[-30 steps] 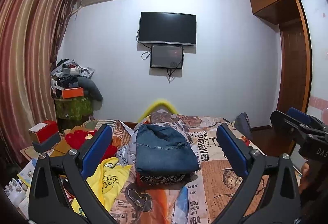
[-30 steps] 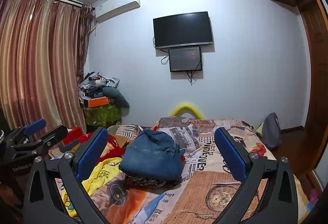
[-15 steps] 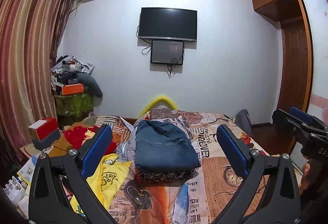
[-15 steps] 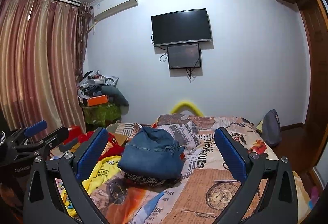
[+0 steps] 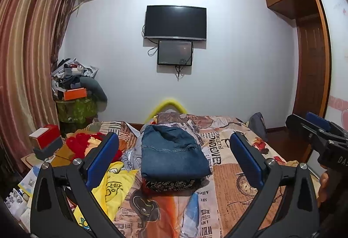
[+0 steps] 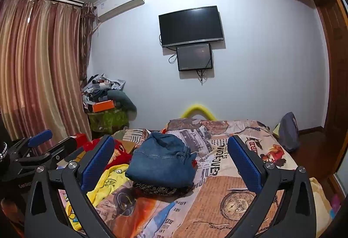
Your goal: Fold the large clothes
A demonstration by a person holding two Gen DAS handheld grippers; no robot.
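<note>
Folded jeans ahead of us

Our left gripper (image 5: 174,161) and right gripper (image 6: 171,161) hang spread and empty; the jeans (image 5: 171,153) lie centred beyond both, nearer neither.

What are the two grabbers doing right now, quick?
Left gripper: open, holding nothing, above the bed in front of the folded jeans.
Right gripper: open, holding nothing too.

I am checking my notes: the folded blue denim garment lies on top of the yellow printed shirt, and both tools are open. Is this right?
Not quite. The folded blue denim garment lies on a dark patterned cloth; the yellow printed shirt is beside it, as the left wrist view shows. Both tools, left and right, are open.
</note>
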